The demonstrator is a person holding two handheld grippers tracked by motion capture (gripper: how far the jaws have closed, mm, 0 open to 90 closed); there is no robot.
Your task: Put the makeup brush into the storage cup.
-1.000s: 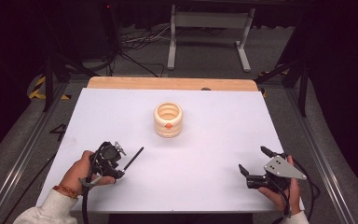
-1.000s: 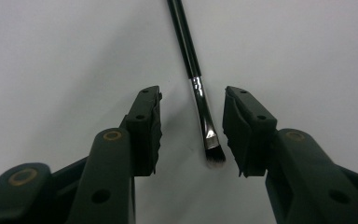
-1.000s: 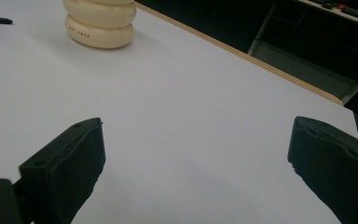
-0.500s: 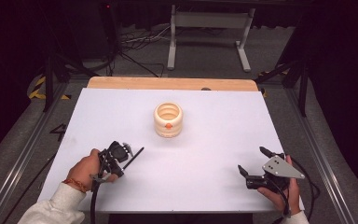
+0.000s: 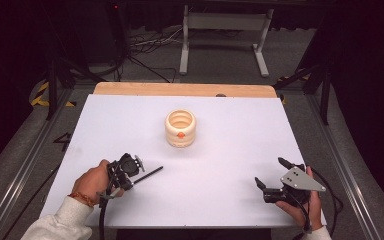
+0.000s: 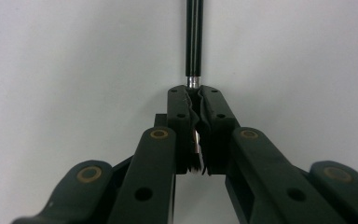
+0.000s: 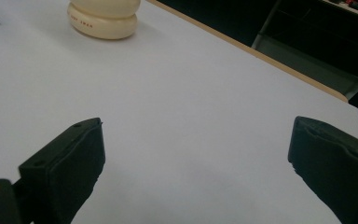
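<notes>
A thin black pen (image 5: pixel 149 174) (image 6: pixel 194 42) lies low over the white table (image 5: pixel 230 150), and my left gripper (image 5: pixel 131 172) (image 6: pixel 195 109) is shut on its silver end. The pen points away from the jaws toward the table's middle. A cream ribbed cup-shaped holder (image 5: pixel 180 128) (image 7: pixel 105 16) with an orange dot stands upright near the table's centre, well apart from both grippers. My right gripper (image 5: pixel 270 175) (image 7: pixel 196 154) rests at the front right, its jaws wide apart with nothing between them.
A wooden strip (image 5: pixel 180 90) runs along the table's far edge. Metal rails flank the table on both sides. Cables and a stand's legs (image 5: pixel 220 50) lie on the floor beyond. White surface stretches between the grippers and the holder.
My left hand has shifted right and slightly toward the front edge, carrying the pen, which now lies flatter. The right gripper has stayed in place.
</notes>
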